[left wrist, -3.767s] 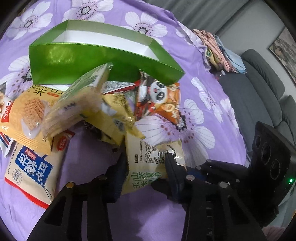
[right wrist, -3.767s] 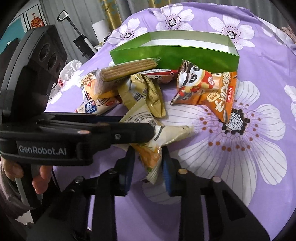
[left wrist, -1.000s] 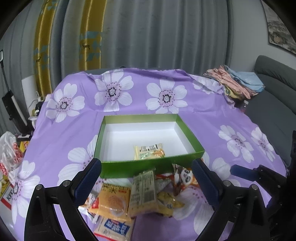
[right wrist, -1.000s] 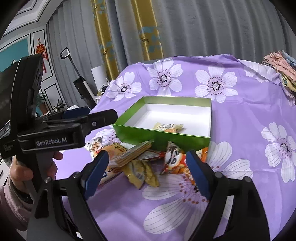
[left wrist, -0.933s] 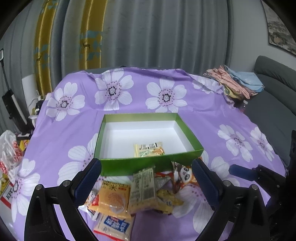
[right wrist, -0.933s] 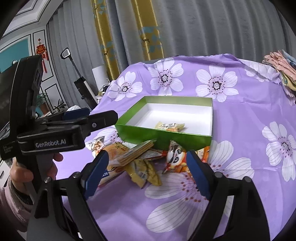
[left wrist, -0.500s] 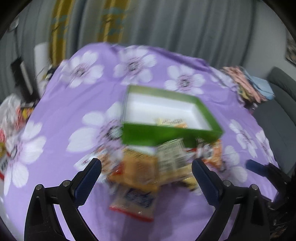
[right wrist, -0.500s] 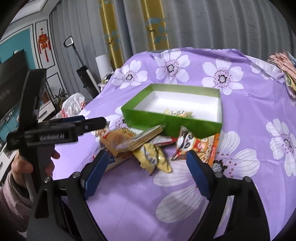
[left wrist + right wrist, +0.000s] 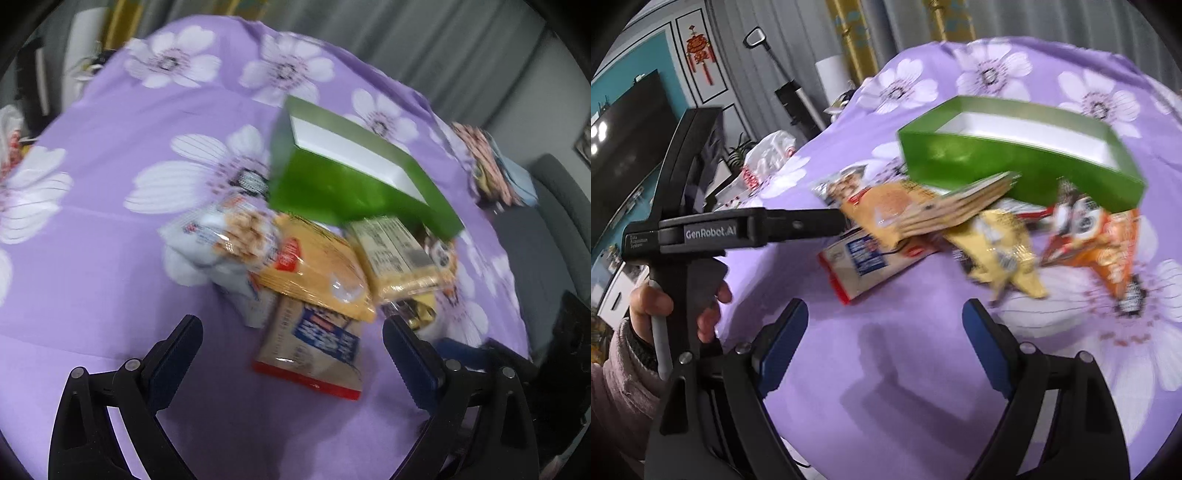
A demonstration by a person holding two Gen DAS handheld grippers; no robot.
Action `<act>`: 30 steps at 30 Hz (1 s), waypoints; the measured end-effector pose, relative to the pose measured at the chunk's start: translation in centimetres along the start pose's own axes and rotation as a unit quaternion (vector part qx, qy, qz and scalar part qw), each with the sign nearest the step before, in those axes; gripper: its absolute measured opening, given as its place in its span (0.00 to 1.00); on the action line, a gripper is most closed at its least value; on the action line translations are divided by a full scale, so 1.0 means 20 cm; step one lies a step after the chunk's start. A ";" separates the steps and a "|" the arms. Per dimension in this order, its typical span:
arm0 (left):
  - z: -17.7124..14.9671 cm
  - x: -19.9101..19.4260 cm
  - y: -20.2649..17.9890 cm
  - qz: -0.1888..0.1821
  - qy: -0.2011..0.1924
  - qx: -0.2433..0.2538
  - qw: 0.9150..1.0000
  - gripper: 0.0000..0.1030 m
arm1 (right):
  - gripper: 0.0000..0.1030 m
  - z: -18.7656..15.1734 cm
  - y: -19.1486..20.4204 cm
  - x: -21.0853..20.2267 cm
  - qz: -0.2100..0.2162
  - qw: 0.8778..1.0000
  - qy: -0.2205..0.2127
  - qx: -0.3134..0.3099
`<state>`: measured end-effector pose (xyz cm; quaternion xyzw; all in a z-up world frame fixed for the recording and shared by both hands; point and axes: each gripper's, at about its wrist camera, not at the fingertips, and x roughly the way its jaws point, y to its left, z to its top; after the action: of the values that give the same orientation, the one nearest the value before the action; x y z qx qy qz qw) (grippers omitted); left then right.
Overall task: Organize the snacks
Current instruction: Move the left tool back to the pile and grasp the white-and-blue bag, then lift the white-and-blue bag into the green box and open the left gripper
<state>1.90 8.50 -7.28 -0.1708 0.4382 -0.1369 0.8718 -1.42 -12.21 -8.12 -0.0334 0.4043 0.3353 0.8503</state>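
A green box [image 9: 354, 184] [image 9: 1027, 162] with a white inside stands on the purple flowered cloth; what lies in it is hidden from here. In front of it is a heap of snack packets: an orange cracker packet [image 9: 317, 269] [image 9: 886, 206], a blue-and-white packet with a red edge [image 9: 314, 347] [image 9: 864, 258], a pale wafer packet [image 9: 391, 254], a yellow packet [image 9: 1001, 243], an orange panda packet [image 9: 1089, 236]. My left gripper [image 9: 291, 339] is open just above the blue-and-white packet. My right gripper [image 9: 884, 317] is open with bare cloth between its fingers.
A hand [image 9: 676, 306] holds the left gripper's black handle at the left of the right wrist view. A grey sofa [image 9: 554, 229] and folded clothes [image 9: 487, 162] lie at the right. A white bag [image 9: 768, 151], a screen and wall are beyond the table's left edge.
Both grippers have come down and in toward the snack heap, which now looks larger and nearer. The left view has tilted and is blurred. Both stay open.
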 end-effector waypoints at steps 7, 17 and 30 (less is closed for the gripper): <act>0.00 0.05 0.02 -0.001 0.004 0.001 1.000 0.95 | 0.81 0.04 0.05 0.16 0.013 1.000 0.011 0.000; 0.01 0.13 -0.01 -0.032 0.036 0.014 0.999 0.62 | 0.78 0.13 0.03 0.30 0.009 1.000 0.025 0.010; -0.04 0.09 -0.02 -0.035 0.051 -0.007 0.998 0.48 | 0.53 0.06 0.04 0.24 0.004 1.000 0.000 0.020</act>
<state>2.27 7.35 -8.85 -0.1849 0.4766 -0.1731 0.8419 1.14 -8.59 -10.52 -0.0149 0.4115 0.3302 0.8494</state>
